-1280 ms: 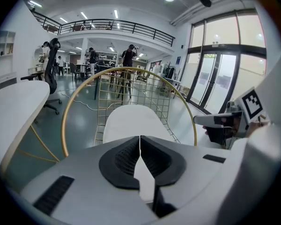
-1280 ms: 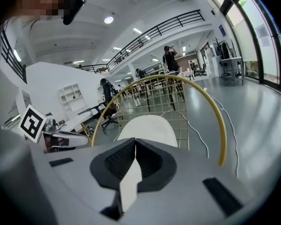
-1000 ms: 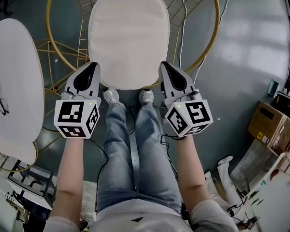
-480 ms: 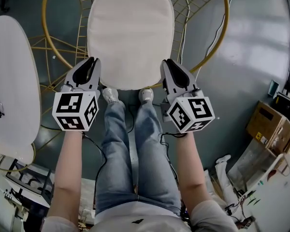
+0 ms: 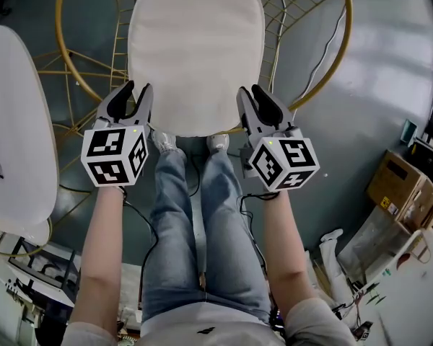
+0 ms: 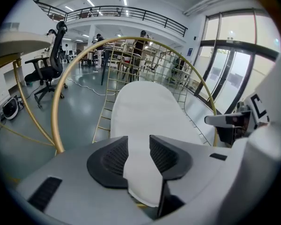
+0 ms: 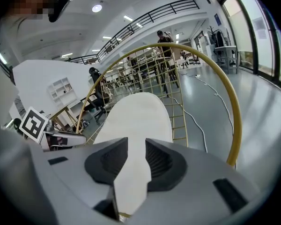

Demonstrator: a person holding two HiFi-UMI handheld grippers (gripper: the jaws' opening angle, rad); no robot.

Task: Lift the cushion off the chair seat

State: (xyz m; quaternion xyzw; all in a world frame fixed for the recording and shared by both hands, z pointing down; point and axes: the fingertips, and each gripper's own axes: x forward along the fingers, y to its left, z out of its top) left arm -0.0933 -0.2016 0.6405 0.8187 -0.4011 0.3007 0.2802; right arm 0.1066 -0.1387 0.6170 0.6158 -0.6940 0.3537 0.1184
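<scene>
The white cushion (image 5: 195, 49) is seen lying flat on the seat of the gold wire chair (image 5: 330, 63), its near edge at the seat's front edge. The left claw (image 5: 135, 94) is held at the seat's front left corner and the right claw (image 5: 254, 96) at its front right corner, both pointed forward and down. In each gripper view the jaws are caught opening, with the cushion's front edge lying in the gap between the ribbed pads; the pads appear to be clear of the fabric, though contact underneath cannot be ruled out. A white surface (image 5: 14, 121) is seen beside the chair, and the person's legs (image 5: 202, 222) below the seat's front edge
</scene>
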